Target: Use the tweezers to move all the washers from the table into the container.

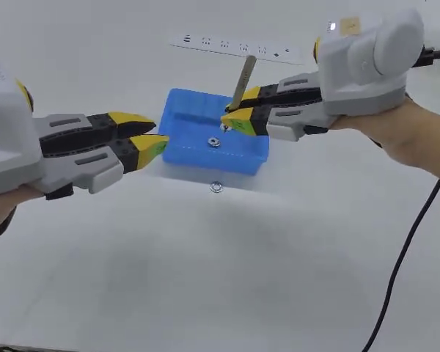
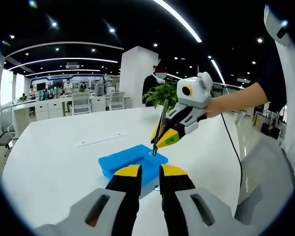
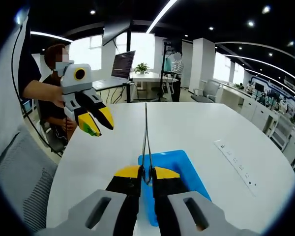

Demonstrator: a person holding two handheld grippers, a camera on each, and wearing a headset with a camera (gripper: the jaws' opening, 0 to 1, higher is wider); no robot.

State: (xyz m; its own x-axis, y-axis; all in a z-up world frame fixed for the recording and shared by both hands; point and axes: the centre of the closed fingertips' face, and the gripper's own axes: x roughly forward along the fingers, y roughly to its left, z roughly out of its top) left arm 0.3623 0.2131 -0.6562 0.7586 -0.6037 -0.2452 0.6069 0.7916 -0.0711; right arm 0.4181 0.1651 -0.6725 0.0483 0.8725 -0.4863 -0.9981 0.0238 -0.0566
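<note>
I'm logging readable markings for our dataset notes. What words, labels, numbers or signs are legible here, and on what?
No text can be read in these pictures.
On the power strip: dark marks by the sockets, too small to read.
On the right gripper: a yellowish sticker, too small to read.
On the far wall in the left gripper view: a bluish band, blurred.
On the blue container and the tweezers: no lettering visible.

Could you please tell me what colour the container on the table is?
The container is bright blue; it shows best in the head view.
</note>
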